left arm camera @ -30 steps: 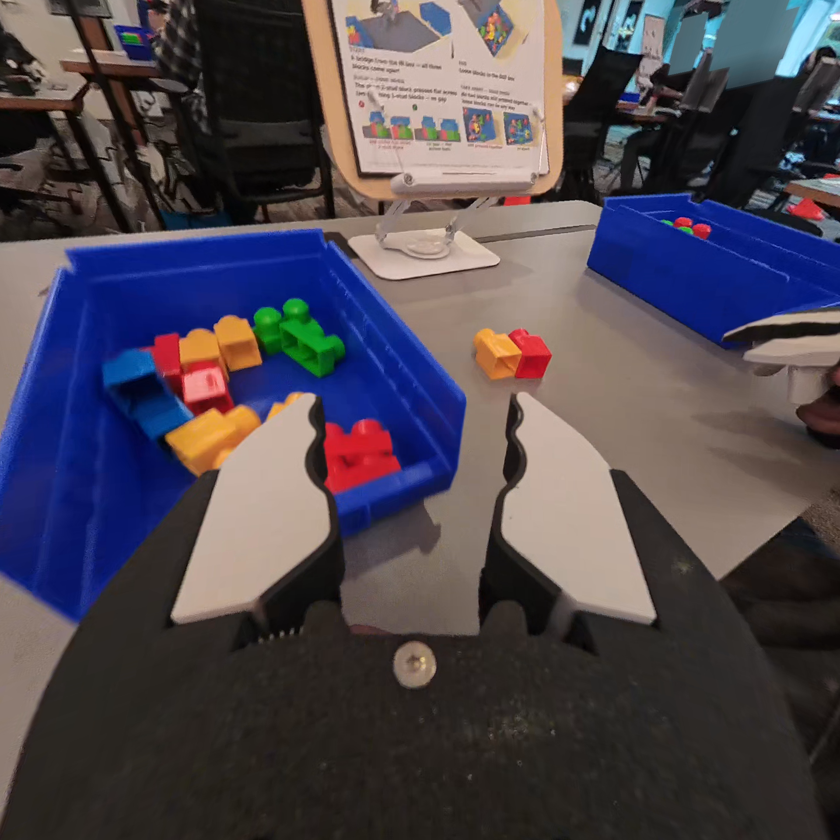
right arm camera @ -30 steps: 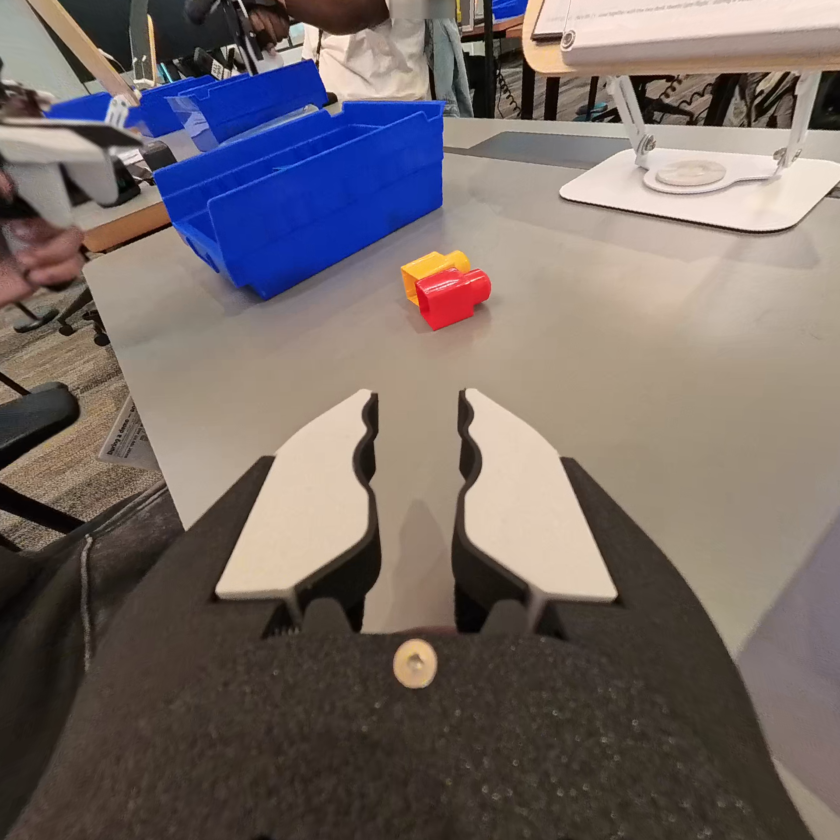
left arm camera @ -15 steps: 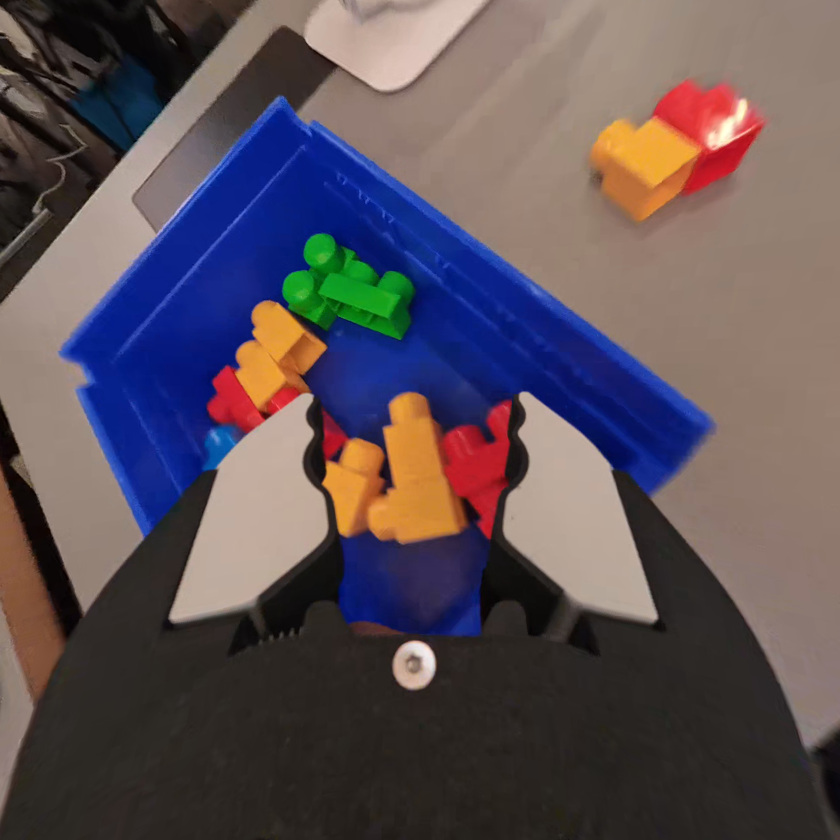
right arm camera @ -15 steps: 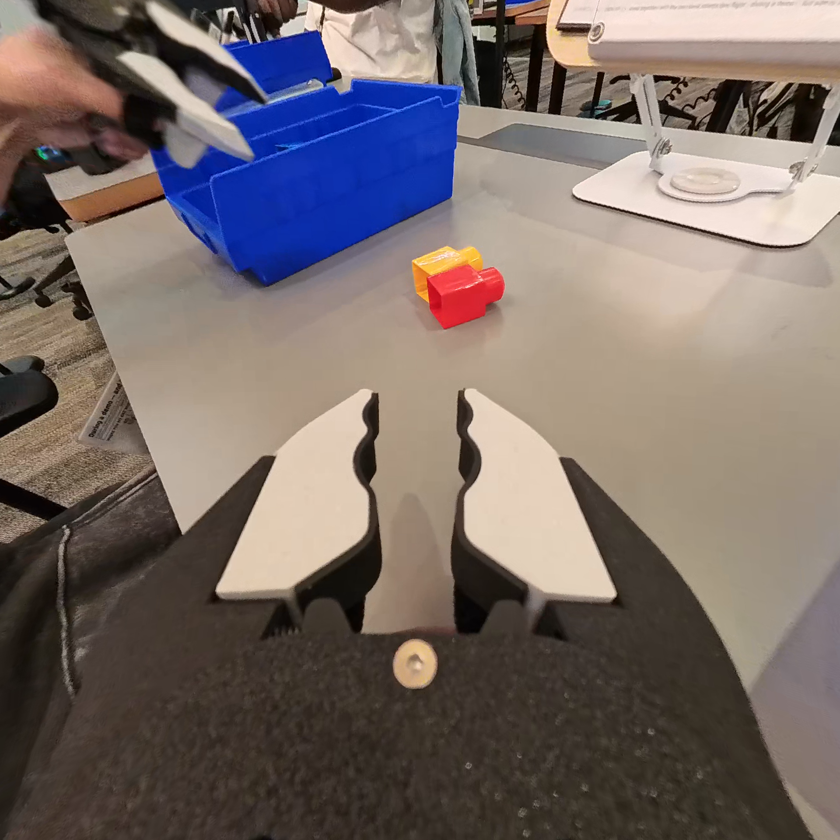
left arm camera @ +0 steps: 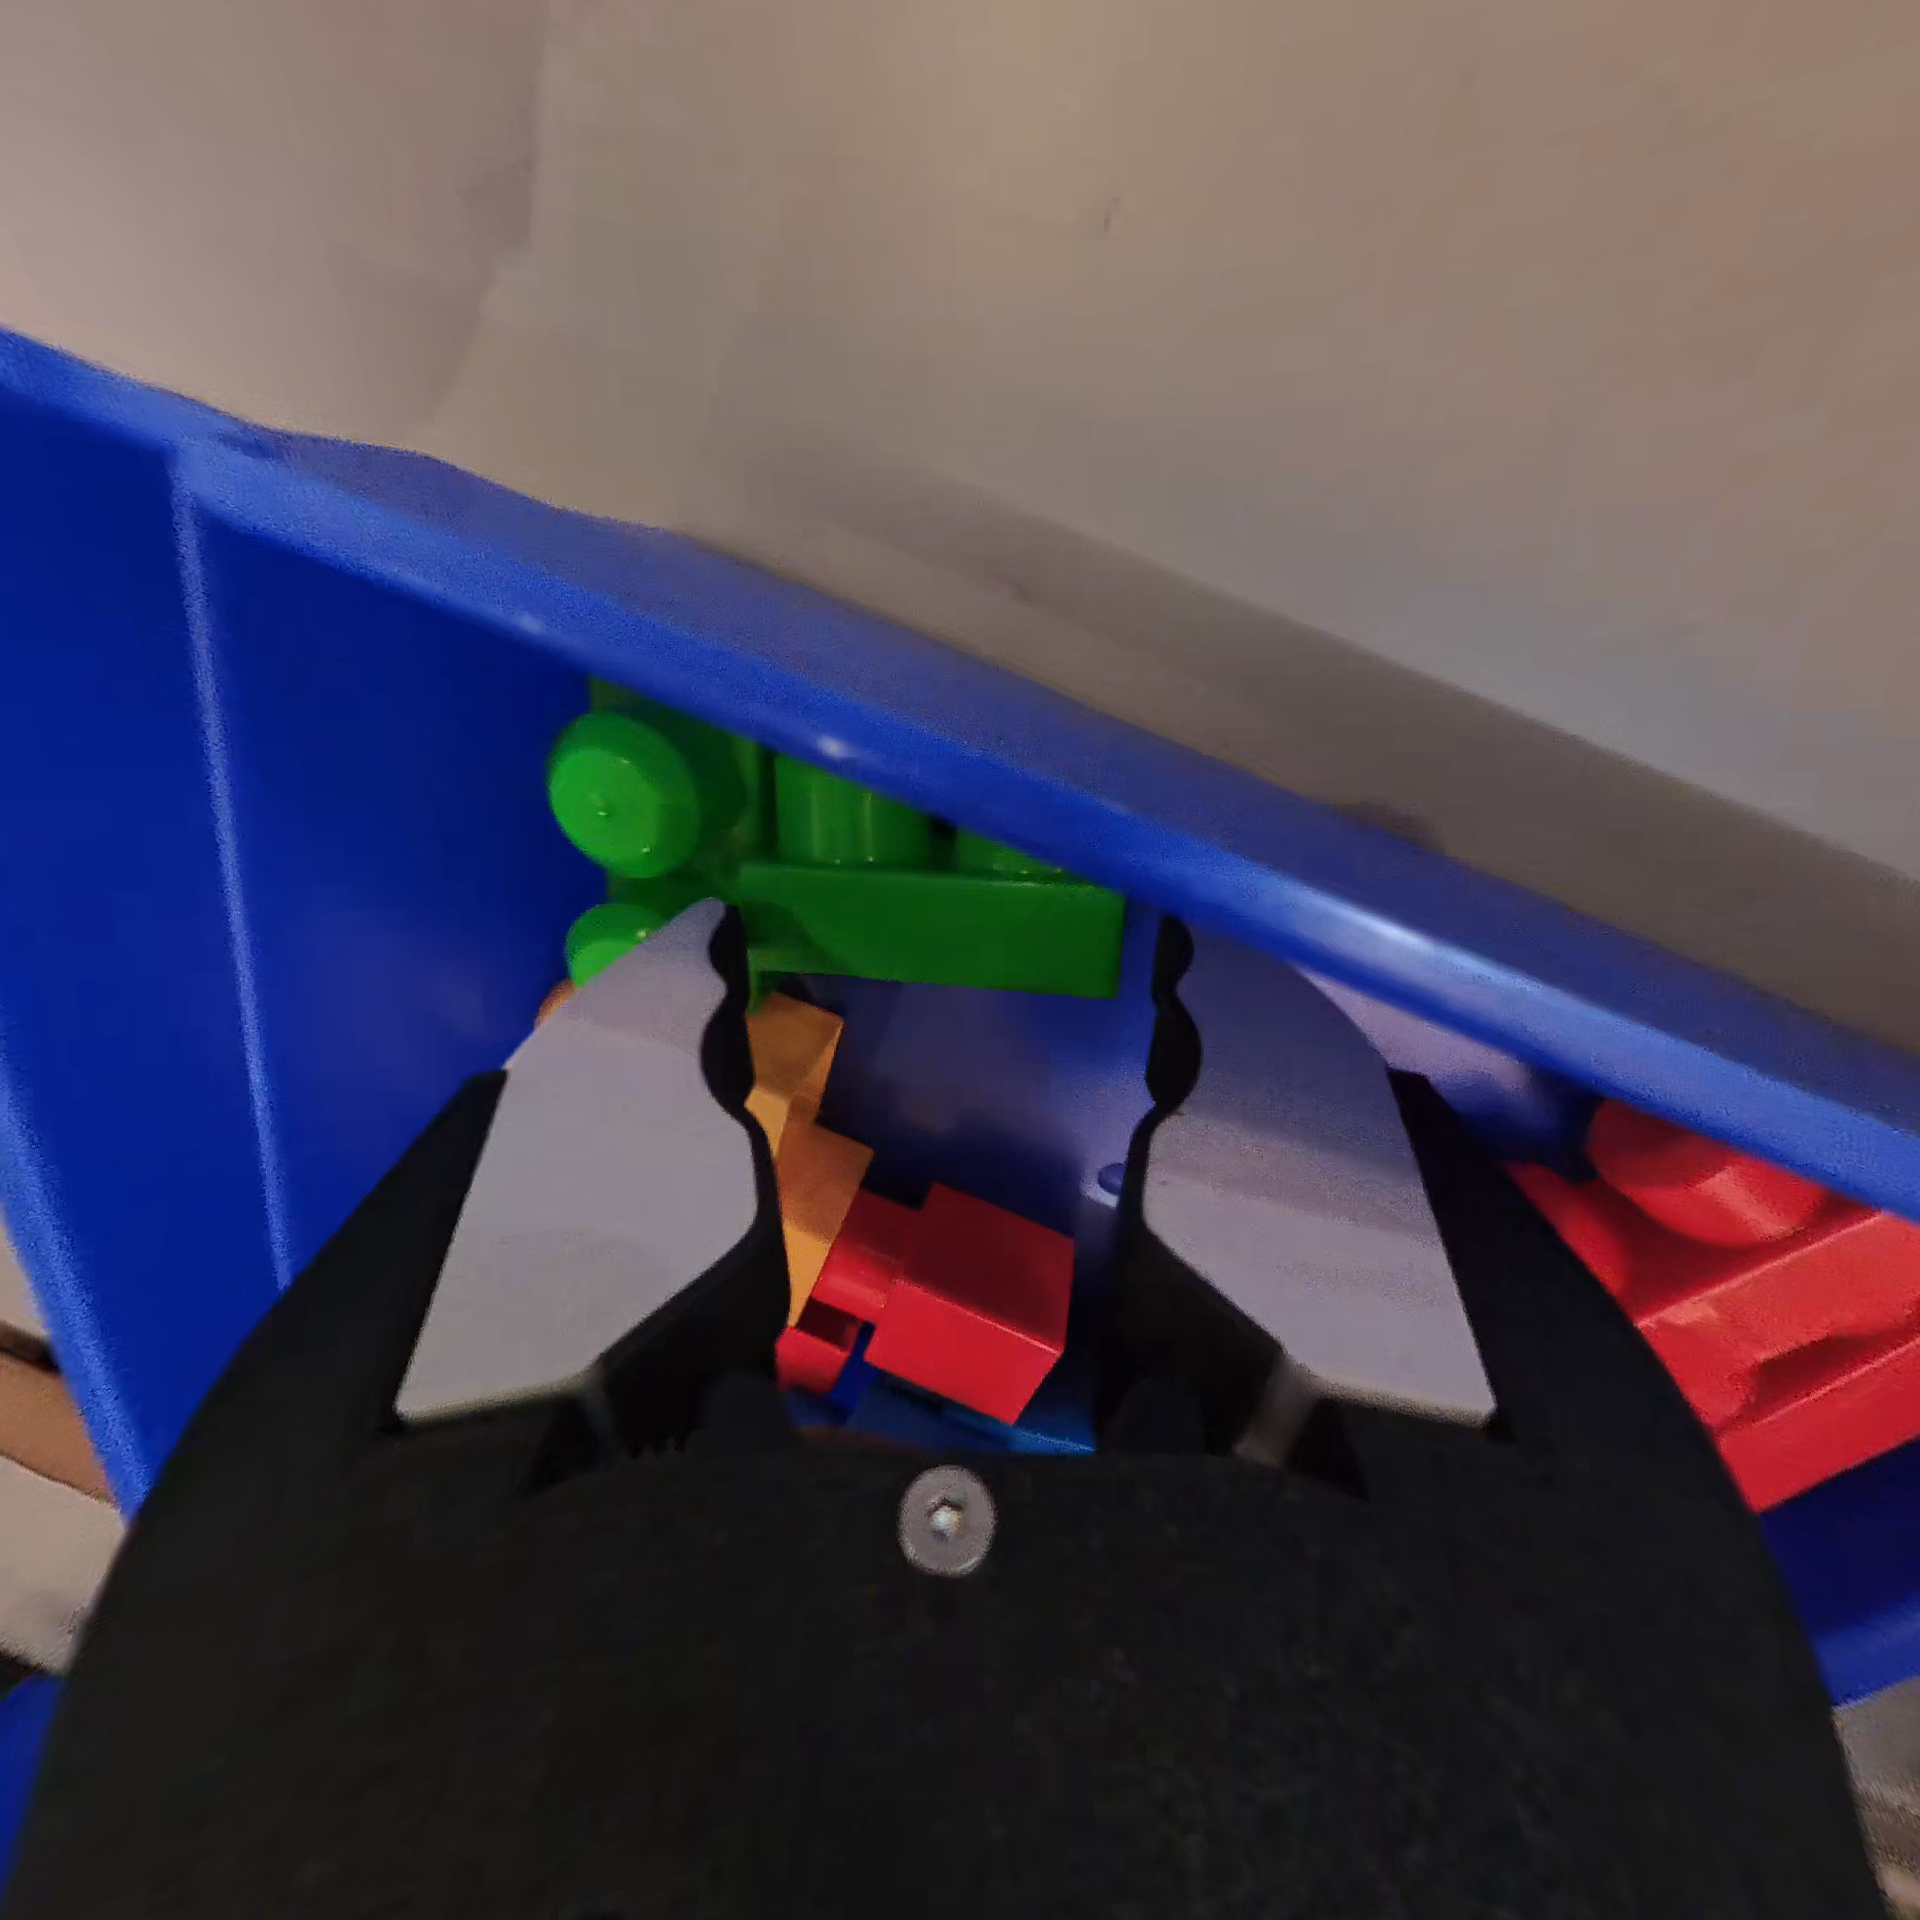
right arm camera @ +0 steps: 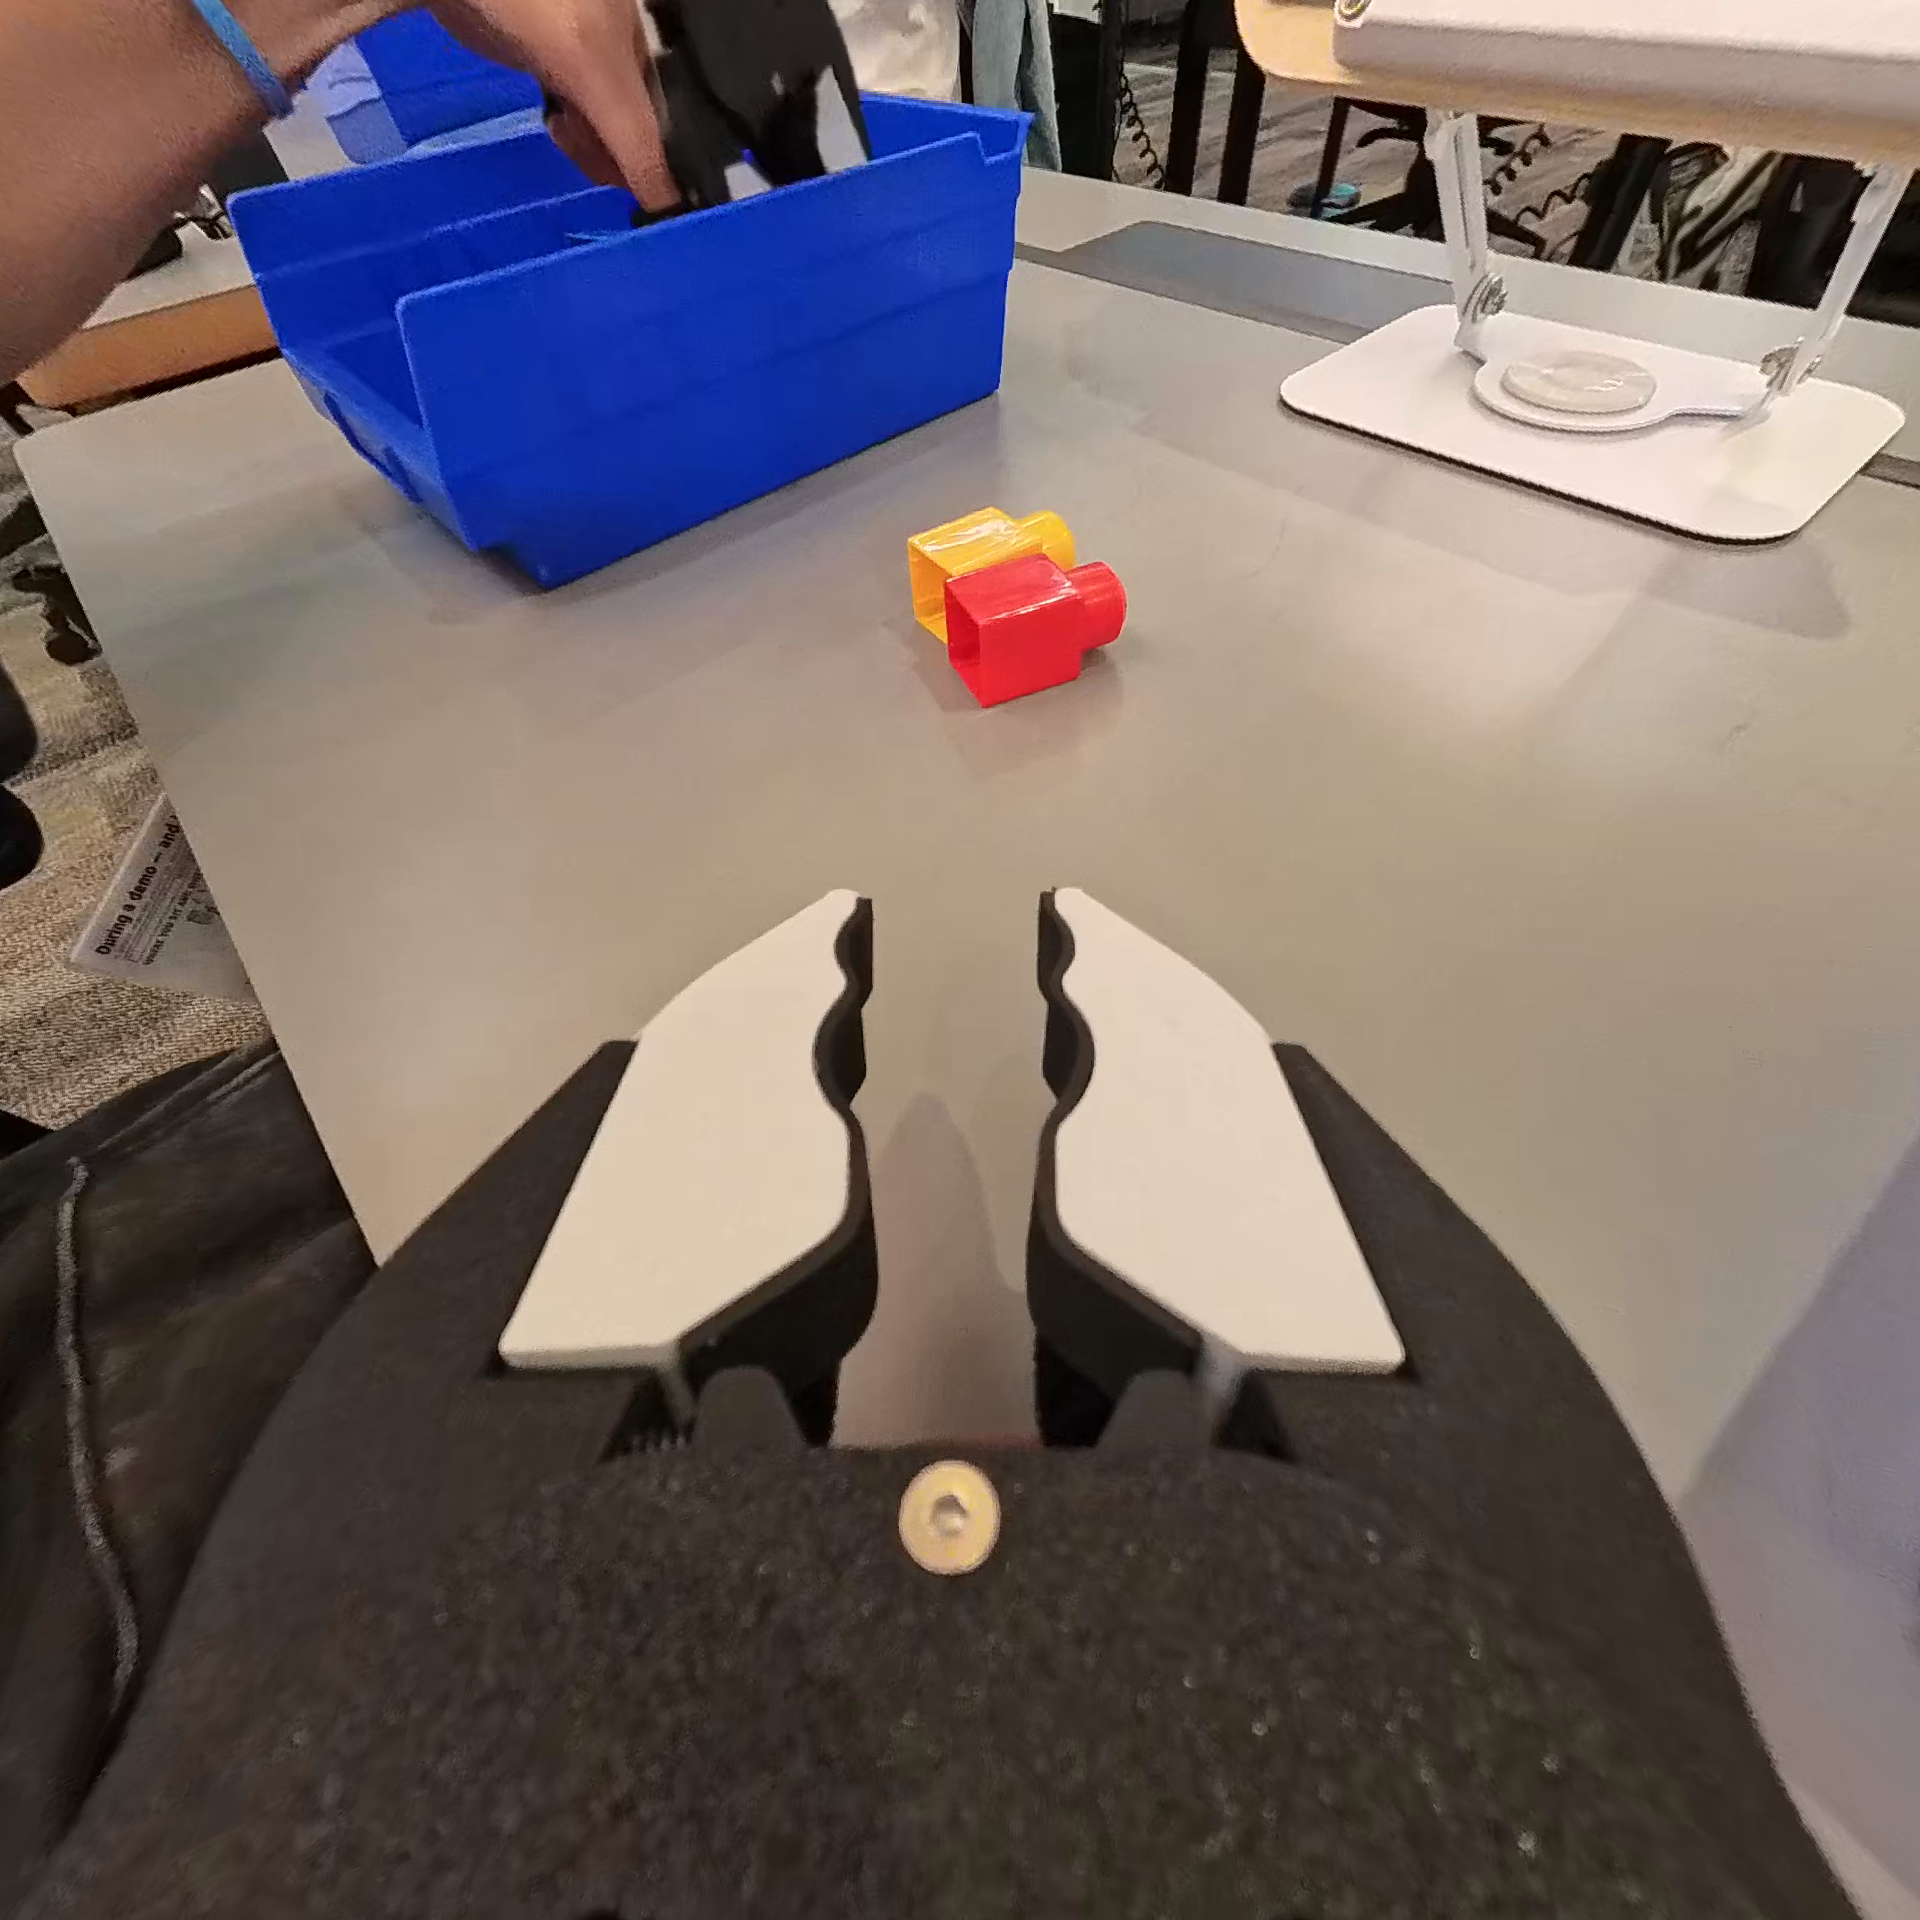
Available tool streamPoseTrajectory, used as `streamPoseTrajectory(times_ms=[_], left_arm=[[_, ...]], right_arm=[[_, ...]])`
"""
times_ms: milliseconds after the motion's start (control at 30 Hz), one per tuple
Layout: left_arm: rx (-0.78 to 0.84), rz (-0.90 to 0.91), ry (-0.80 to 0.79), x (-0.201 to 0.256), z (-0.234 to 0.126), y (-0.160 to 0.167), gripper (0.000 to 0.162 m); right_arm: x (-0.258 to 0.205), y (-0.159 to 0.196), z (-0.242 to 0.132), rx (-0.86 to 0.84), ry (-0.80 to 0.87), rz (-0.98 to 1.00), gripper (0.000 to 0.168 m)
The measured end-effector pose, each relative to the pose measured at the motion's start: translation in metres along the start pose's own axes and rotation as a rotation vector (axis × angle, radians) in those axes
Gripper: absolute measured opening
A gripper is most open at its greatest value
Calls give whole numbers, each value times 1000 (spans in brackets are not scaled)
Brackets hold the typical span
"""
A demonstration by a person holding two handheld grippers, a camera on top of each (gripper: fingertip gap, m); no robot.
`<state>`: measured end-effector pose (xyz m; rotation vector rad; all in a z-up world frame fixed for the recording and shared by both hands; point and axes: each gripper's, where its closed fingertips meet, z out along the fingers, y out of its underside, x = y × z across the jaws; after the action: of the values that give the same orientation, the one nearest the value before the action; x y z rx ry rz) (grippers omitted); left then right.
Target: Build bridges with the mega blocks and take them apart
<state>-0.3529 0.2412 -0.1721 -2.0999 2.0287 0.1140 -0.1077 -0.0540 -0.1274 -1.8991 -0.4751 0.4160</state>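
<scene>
My left gripper (left arm camera: 940, 925) is open and down inside the blue bin (left arm camera: 935, 717), its tips at either end of a long green block (left arm camera: 935, 925) that lies against the bin wall. A small red block (left arm camera: 966, 1299) and an orange block (left arm camera: 805, 1132) lie between the fingers lower down. Another red block (left arm camera: 1745, 1278) lies to the right. In the right wrist view the left gripper (right arm camera: 758, 94) reaches into the bin (right arm camera: 675, 364), held by a hand. My right gripper (right arm camera: 956, 904) is open and empty, low over the table, short of an orange block (right arm camera: 987, 545) and a red block (right arm camera: 1023, 629) lying side by side.
A white stand base (right arm camera: 1590, 416) with a board above it sits at the table's far right. The grey table's (right arm camera: 1455, 831) left edge (right arm camera: 156, 727) runs close to the bin. A dark garment (right arm camera: 135, 1299) is at the near left, and a paper sheet (right arm camera: 156, 914) lies on the floor. Tip to tip, the grippers are about 40 centimetres apart.
My left gripper has swung left and dropped into the bin, down to the green block. My right gripper has stayed nearly still, with its jaws a little apart as before.
</scene>
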Motion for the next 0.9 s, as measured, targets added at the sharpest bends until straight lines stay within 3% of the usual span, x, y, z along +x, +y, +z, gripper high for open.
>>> streamPoseTrajectory(times_ms=[100,267,367,500,567,667,767,900], left_arm=[[-79,31,-9,-1,10,9,74],[-23,3,13,4,-1,8,74],[59,-38,-26,7,-30,12,73],[243,-124,-207,6,-100,5,73],[385,-216,-257,16,-135,-18,73],[534,-277,-156,62,-155,-77,73],[480,-266,-82,98,-137,-132,73],[339,-162,-45,111,-93,-192,73]], right_arm=[[2,0,-2,5,2,7,30],[3,0,-3,9,-7,25,30],[2,-2,-4,17,-10,22,30],[-2,-4,-4,21,-15,9,30],[-5,-4,-3,16,-15,2,30],[-8,-5,-5,21,-12,-12,30],[-9,-9,-8,32,-3,-30,30],[-8,-11,-10,40,6,-43,30]])
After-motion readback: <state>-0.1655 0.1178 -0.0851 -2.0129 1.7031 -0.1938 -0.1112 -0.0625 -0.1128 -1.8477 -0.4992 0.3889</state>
